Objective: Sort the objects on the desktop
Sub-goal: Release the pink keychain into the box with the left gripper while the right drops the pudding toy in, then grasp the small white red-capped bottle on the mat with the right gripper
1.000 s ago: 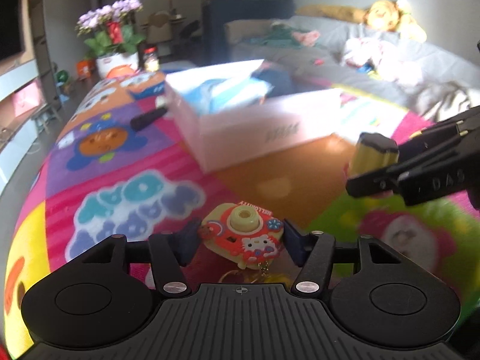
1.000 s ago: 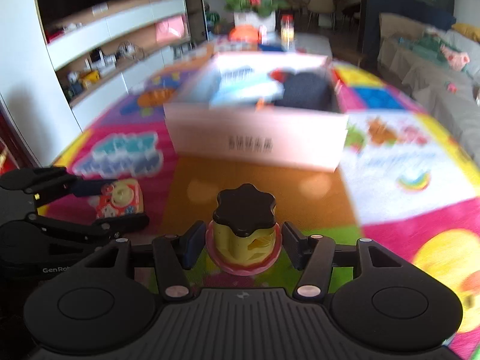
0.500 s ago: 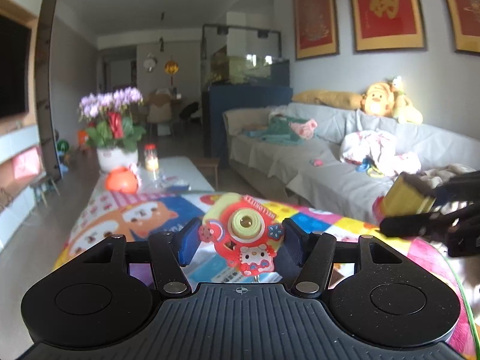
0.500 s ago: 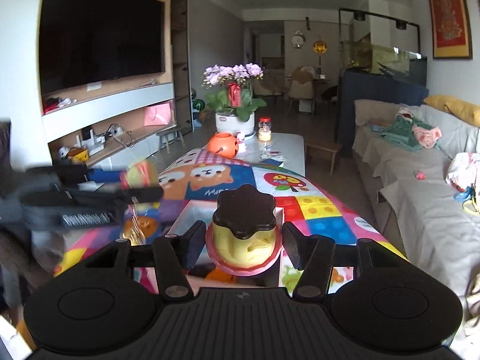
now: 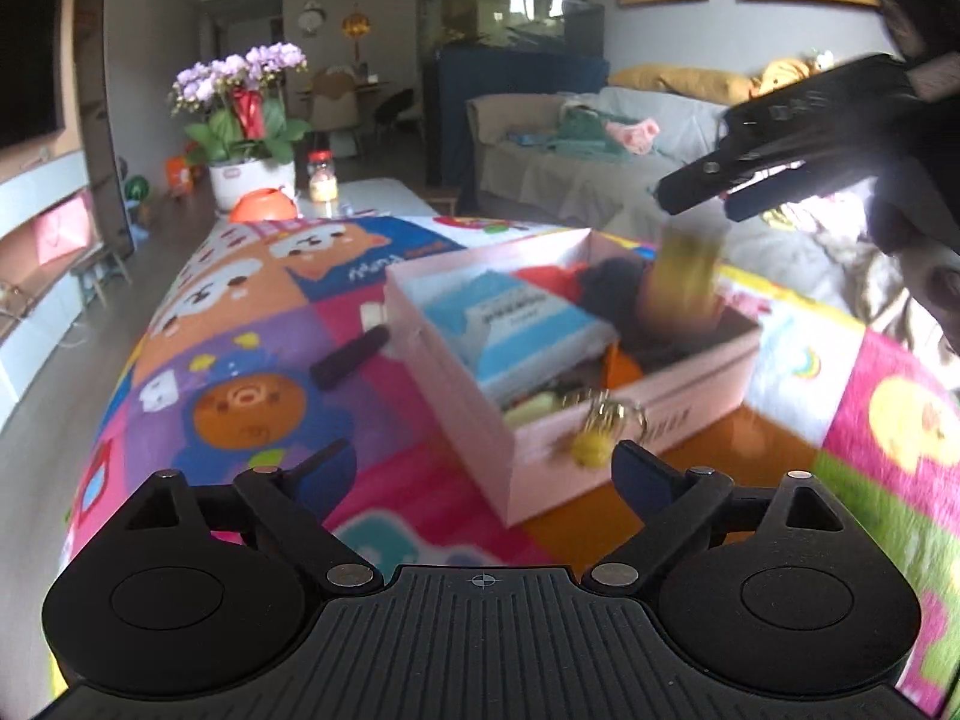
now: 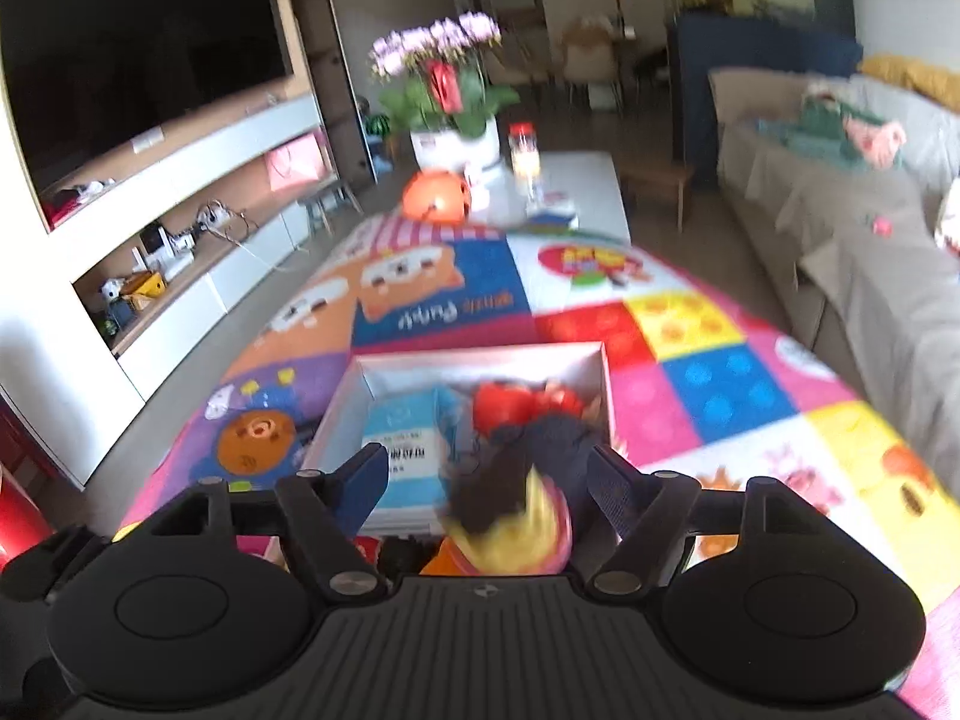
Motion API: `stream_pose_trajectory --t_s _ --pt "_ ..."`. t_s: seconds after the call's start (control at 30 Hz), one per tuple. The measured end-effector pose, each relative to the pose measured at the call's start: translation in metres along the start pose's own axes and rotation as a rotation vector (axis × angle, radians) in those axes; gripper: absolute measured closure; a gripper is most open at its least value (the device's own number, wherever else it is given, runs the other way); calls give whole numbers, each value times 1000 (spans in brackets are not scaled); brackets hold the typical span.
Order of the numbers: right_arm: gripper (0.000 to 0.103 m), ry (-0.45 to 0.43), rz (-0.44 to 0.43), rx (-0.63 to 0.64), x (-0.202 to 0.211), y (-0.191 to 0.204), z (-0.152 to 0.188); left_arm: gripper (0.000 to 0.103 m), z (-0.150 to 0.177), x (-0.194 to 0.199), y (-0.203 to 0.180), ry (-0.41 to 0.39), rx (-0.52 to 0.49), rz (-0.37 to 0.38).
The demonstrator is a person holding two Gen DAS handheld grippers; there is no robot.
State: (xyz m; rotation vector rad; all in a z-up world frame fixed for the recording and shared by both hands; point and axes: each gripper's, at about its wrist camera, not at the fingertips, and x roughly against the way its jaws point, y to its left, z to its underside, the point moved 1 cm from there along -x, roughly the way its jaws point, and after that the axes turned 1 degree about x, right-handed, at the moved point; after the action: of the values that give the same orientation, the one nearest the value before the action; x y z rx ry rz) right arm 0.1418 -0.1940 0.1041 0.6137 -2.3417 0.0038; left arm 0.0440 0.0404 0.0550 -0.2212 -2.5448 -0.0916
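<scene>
Both drops risk missing the box [image 5: 660, 414]. The left hand-held gripper [image 5: 480, 474], jaws opening and empty, lets a blurred keychain toy [image 5: 594, 438] fall at the box's near wall. The right hand-held gripper [image 6: 480, 480], also opening, releases a yellow toy [image 6: 510, 528] over the box; it may bounce out.

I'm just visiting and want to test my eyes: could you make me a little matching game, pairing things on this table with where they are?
Things:
1. blue-and-white packet
2. black marker
3. orange round toy
4. flower pot

Places:
A. lying on the colourful mat, left of the pink box in the left wrist view
B. at the table's far end, holding purple blooms
C. inside the pink box
D. just in front of the flower pot

Pairs: 1-C, 2-A, 3-D, 4-B
</scene>
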Motion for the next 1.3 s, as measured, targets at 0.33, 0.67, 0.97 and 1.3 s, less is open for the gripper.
stream_pose_trajectory --t_s 0.33,0.67,0.97,1.3 --pt "61 57 -121 273 4 64 73 3 29 9 8 67 88 -37" --pt "90 198 -257 53 -51 59 85 3 40 15 18 81 148 -49" --pt "94 -69 -115 15 -7 50 37 3 45 12 23 91 185 -51" --pt "73 70 -219 63 -14 55 70 3 44 9 23 73 192 -68"
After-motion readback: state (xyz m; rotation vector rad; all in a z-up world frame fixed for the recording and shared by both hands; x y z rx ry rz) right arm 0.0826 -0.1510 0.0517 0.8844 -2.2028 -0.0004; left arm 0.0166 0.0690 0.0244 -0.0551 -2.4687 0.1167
